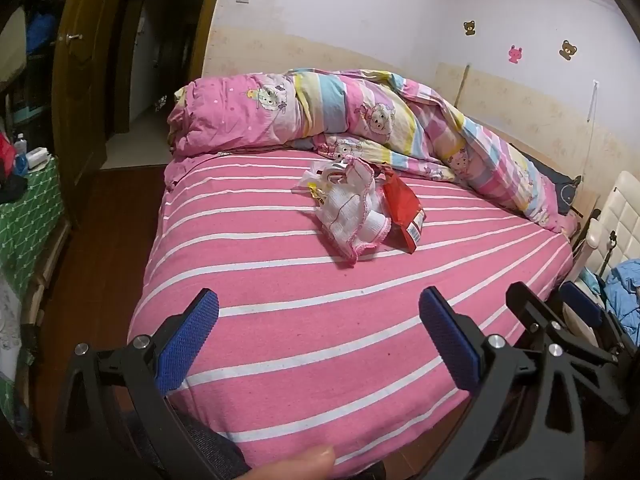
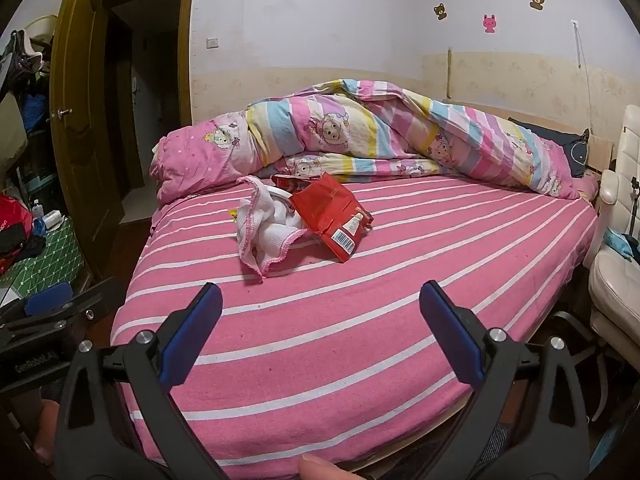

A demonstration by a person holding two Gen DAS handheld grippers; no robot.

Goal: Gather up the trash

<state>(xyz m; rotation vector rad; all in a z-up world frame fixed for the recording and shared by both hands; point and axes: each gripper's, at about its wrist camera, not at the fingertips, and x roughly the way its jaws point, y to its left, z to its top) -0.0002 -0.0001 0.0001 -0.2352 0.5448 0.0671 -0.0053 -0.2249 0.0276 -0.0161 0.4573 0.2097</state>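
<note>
A red snack wrapper (image 1: 404, 210) (image 2: 330, 216) lies in the middle of the pink striped bed (image 1: 304, 320) (image 2: 360, 320). A white cloth with pink trim (image 1: 354, 212) (image 2: 268, 230) lies crumpled against its left side. A clear plastic bag with a yellow label (image 1: 316, 184) sits behind the cloth, mostly hidden in the right wrist view. My left gripper (image 1: 318, 308) is open and empty above the bed's near edge, well short of the pile. My right gripper (image 2: 320, 304) is open and empty, beside the left one (image 2: 48, 298).
A rolled pink cartoon quilt (image 1: 360, 120) (image 2: 360, 136) lies along the far side of the bed. An open wooden door (image 2: 80, 120) and a cluttered green-covered table (image 1: 28, 208) (image 2: 40, 256) stand left. A white padded chair (image 2: 616, 240) stands right. My right gripper shows in the left wrist view (image 1: 560, 312).
</note>
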